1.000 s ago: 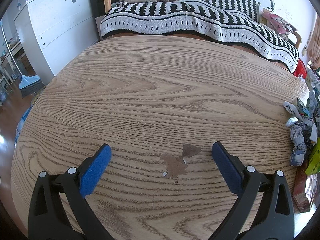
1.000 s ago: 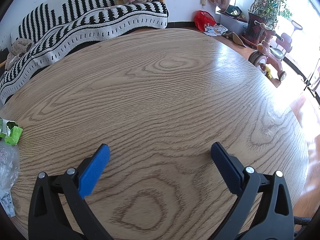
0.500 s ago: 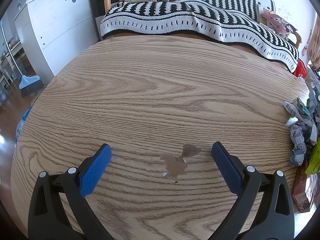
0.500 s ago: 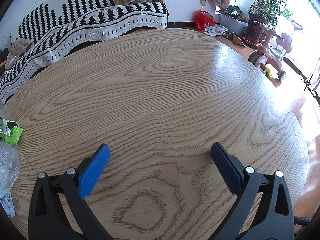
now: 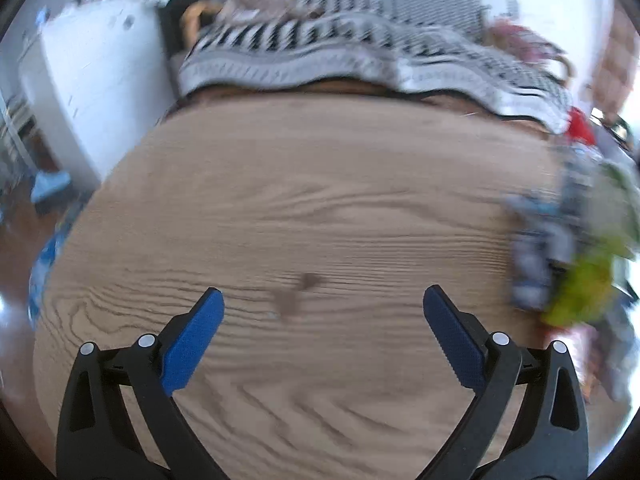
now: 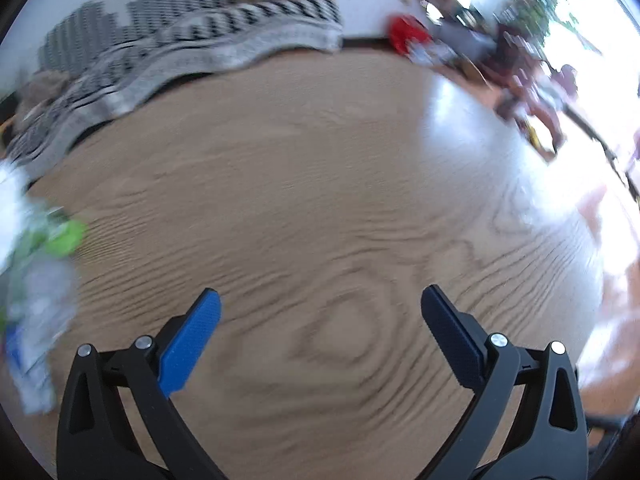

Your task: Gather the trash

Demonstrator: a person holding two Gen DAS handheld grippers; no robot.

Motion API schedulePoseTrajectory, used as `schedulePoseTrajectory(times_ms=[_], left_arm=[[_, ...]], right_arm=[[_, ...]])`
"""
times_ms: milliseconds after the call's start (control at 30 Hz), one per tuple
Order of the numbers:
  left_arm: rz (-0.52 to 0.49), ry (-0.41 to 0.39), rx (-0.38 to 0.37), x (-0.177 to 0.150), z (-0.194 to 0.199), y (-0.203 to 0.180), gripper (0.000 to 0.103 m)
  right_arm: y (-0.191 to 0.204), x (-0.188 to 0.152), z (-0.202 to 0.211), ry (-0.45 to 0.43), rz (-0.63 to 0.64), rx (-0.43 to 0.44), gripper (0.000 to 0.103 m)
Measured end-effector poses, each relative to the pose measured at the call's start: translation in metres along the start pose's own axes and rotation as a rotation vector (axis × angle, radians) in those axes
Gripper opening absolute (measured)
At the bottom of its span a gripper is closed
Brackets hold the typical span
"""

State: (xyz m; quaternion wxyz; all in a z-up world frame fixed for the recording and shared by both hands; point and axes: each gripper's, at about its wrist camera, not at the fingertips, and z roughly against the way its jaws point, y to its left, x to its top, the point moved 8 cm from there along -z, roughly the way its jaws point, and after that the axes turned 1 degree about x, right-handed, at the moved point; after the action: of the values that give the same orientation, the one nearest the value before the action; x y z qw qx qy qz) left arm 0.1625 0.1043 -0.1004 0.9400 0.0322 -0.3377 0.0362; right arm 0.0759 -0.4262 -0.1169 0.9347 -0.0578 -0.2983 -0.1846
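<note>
While blurred — oak-grain table point(image 5: 320, 184) | crumpled trash point(image 5: 568, 248) | tongs point(image 5: 322, 312) agape

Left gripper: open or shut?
Open. The left gripper has its blue fingers spread wide, with bare table between them.

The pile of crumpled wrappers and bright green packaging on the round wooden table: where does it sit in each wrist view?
Left wrist: the pile of crumpled wrappers and bright green packaging sits at the right edge, blurred.
Right wrist: the pile sits at the left edge, also blurred.
Shared landmark: the black-and-white striped sofa cover behind the table, along the top of both views.
</note>
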Motion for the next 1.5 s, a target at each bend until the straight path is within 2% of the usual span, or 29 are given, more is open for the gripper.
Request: schedulePoseTrajectory(times_ms=[33,133,233,333,433,533,867,1500], left_arm=[[-0.018,-0.019,-0.016,-0.002,0.013,-0.013,0.097],[-0.028,-0.044,-0.072,-0.015,0.057,-0.051,0.097],[-0.016,-0.033,-0.171,-0.031,0.09,-0.088,0.097],[-0.081,-0.072,-0.145,-0.045,0.11,-0.114,0.097],[-0.16,-0.099,-0.112,-0.061,0.118,-0.131,0.097],[-0.171,-0.095,-0.138,-0.065,0.118,-0.14,0.097],[-0.13,-0.071,-0.131,-0.06,0.107,-0.134,0.097],[-0.118,-0.062,-0.126,-0.06,0.105,-0.13,0.097]], right_arm=[[0.015,-0.001,0.018,-0.028,0.032,0.018,0.097],[0.069,-0.016,0.087,-0.144,0.13,0.143,0.097],[0.098,-0.04,0.129,-0.205,0.193,0.195,0.097],[0.128,-0.069,0.157,-0.224,0.288,0.253,0.097],[0.141,-0.085,0.174,-0.255,0.34,0.258,0.097],[0.147,-0.088,0.18,-0.252,0.355,0.286,0.097],[0.152,-0.086,0.171,-0.244,0.384,0.296,0.097],[0.157,-0.088,0.169,-0.224,0.372,0.34,0.097]])
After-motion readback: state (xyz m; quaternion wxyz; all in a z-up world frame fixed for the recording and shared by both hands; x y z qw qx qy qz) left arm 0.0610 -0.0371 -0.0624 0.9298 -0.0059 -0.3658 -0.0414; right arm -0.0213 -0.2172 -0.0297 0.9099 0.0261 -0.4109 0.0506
